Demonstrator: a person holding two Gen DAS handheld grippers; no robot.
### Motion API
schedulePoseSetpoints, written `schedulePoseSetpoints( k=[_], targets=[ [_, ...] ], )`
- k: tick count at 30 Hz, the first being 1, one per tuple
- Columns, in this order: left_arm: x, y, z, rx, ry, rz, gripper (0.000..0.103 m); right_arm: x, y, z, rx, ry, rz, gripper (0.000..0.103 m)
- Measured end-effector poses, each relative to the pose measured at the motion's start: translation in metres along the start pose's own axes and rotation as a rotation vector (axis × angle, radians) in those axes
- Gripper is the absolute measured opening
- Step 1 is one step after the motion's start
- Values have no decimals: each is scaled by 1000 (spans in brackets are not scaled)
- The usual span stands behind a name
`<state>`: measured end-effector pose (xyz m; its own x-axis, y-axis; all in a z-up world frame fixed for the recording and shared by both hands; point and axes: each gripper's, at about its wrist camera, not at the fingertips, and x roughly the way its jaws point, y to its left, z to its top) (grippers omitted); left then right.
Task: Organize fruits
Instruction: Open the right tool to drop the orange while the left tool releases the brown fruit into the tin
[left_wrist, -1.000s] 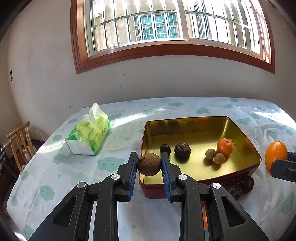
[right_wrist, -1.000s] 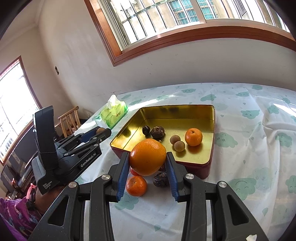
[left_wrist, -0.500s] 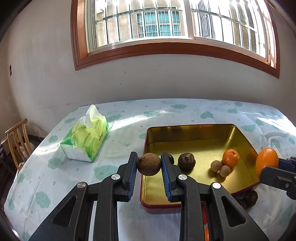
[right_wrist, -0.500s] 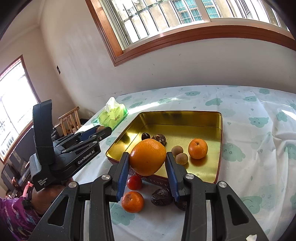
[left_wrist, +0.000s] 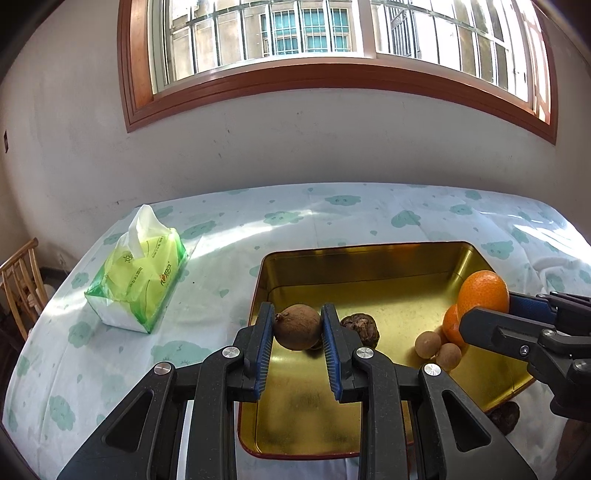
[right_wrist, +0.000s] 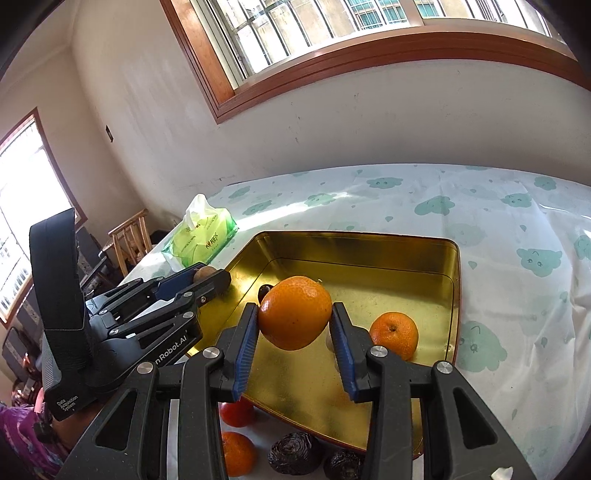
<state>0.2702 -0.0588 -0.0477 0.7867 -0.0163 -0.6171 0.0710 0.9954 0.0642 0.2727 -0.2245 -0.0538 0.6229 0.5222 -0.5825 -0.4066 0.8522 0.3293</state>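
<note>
Two fruits are being held up over the gold tin (left_wrist: 369, 254) right now, one per gripper. The left gripper (left_wrist: 297, 332) is clamping a round brown fruit (left_wrist: 297, 326) between its blue pads, hanging over the tin's near-left corner, not touching the bottom. The right gripper (right_wrist: 294, 324) is squeezing a big orange (right_wrist: 294, 313) the same way, over the tin's front half; in the left wrist view that orange (left_wrist: 484, 291) is showing at the right edge w/ the right gripper's black body (left_wrist: 535, 336) under it.

Inside the tin a smaller mandarin (right_wrist: 394, 334) is sitting on the floor, just right of the held orange. Two little tan balls (left_wrist: 437, 349) are lying touching each other beside the mandarin in the left view. A wrinkled dark fruit (left_wrist: 360, 328) is resting just behind the left gripper's right finger, and a small dark round one (right_wrist: 264, 291) is peeking out behind the orange.

Outside the tin, on the tablecloth (right_wrist: 517, 221) w/ green cloud print, near the front edge: a red tomato-like fruit (right_wrist: 238, 411), another mandarin (right_wrist: 238, 452), and two wrinkled dark fruits (right_wrist: 295, 458) side by side, partly hidden by the right gripper's arms.

Farther off, a green tissue pack (left_wrist: 136, 280) is sitting left of the tin, well apart. A wooden chair (left_wrist: 22, 284) is standing past the table's left end, and a wood-framed window (left_wrist: 332, 48) is letting sun in above the wall. A purple sleeve (right_wrist: 18, 435) is showing at the lower left of the right wrist view.
</note>
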Motion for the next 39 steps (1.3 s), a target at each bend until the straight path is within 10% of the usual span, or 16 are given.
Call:
schedulePoseSetpoints(
  k=[39],
  targets=[
    [38, -5, 2, 24, 64, -17, 27, 48, -20, 17, 25, 58, -22, 37]
  ],
)
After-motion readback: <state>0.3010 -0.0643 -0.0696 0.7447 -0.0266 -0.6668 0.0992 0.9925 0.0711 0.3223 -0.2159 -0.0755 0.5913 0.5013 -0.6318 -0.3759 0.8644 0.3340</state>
